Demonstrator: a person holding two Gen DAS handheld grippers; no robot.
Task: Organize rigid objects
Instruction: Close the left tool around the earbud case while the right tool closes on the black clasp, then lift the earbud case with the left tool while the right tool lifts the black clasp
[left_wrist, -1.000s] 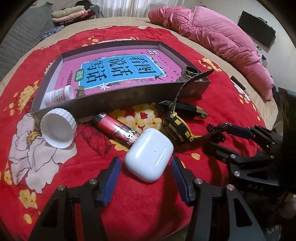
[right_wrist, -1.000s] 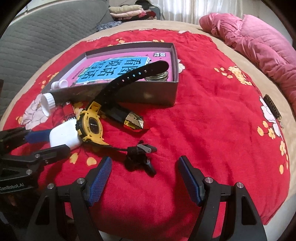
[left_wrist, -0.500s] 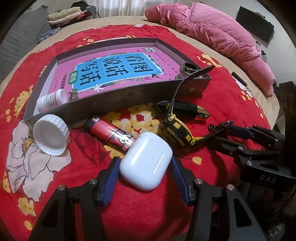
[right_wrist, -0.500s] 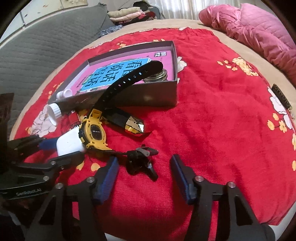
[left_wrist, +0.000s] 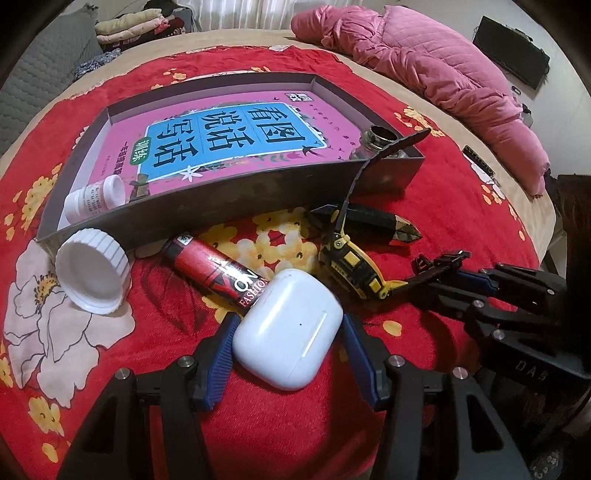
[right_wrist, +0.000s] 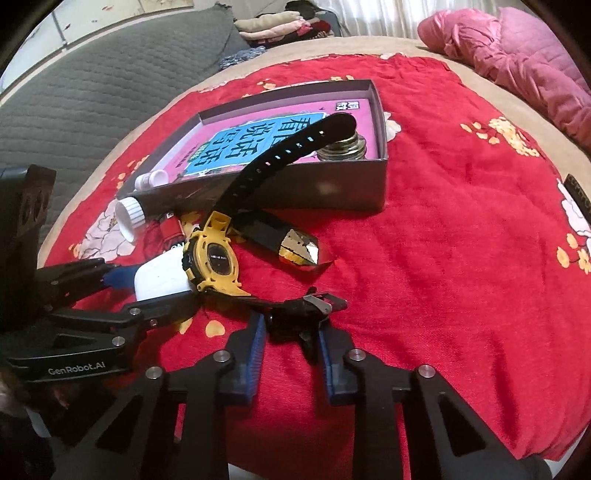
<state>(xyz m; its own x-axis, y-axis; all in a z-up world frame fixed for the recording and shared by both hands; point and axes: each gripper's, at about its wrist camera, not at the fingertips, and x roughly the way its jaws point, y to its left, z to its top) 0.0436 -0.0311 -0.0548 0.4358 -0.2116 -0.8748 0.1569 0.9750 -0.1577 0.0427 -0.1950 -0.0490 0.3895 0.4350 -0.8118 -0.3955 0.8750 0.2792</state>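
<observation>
Both my grippers are down on the red blanket (left_wrist: 461, 206), each over its own item.

The box (left_wrist: 236, 210) sits at twelve o'clock, ready to receive things. My left gripper (left_wrist: 288, 354) brackets the white earbud case (left_wrist: 286, 328), fingers wide and not visibly pressing. At three o'clock of the case lies the yellow watch (right_wrist: 214, 260); my right gripper (right_wrist: 290, 341) is closing on its buckle strap (right_wrist: 310, 306), an easy handle.

A bed spread with a red flowered blanket (left_wrist: 454, 206) bears an open grey box (left_wrist: 229, 203), a white cap (left_wrist: 92, 275), a red tube (left_wrist: 218, 271), a white earbud case (left_wrist: 288, 328), a yellow watch (right_wrist: 214, 258), a black faceted piece (right_wrist: 288, 242) and a pink quilt (left_wrist: 436, 62)
</observation>
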